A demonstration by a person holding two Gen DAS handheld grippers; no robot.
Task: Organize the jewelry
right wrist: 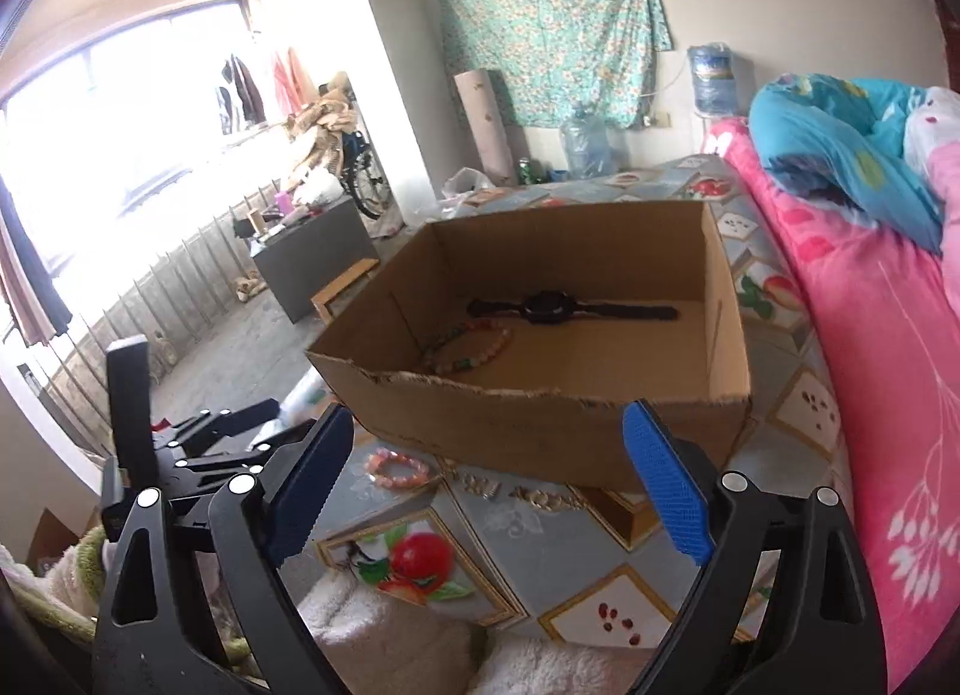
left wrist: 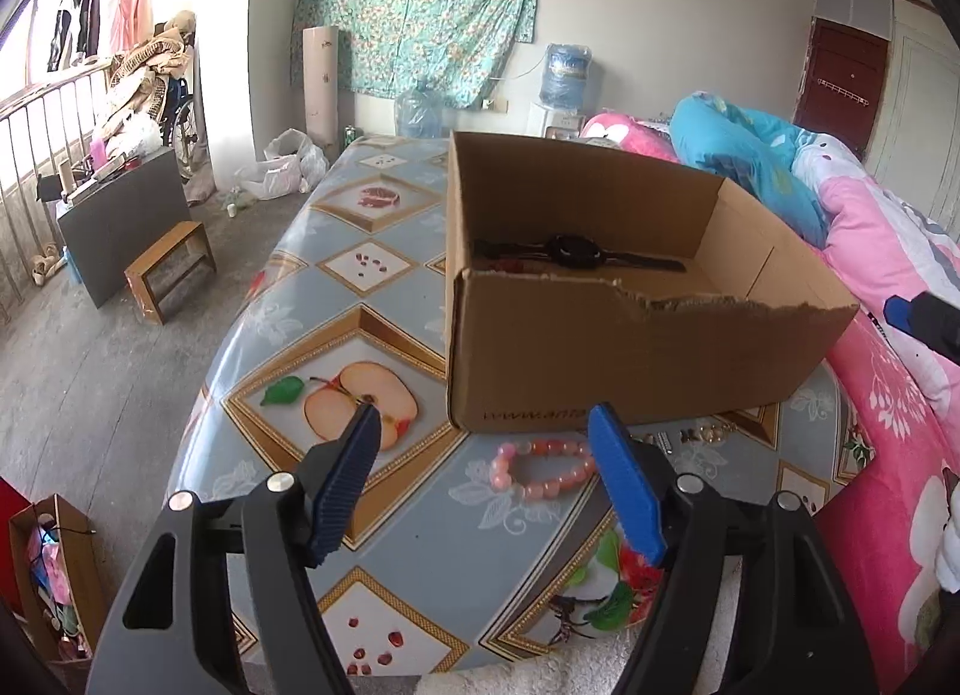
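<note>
Before cardboard box (left wrist: 600, 359): pink bead bracelet (left wrist: 543, 470), small trinkets (left wrist: 702, 434) on table (left wrist: 384, 299).

The right gripper (right wrist: 486, 443) stands wide open with nothing between its blue pads, facing an open cardboard box (right wrist: 540, 425) on the patterned worktop (right wrist: 540, 521). Inside the box lie a black watch (right wrist: 552, 308) and a multicoloured bead bracelet (right wrist: 471, 344). A pink bead bracelet (right wrist: 399, 470) rests on the worktop just before the box, near the left gripper (right wrist: 240, 425)
</note>
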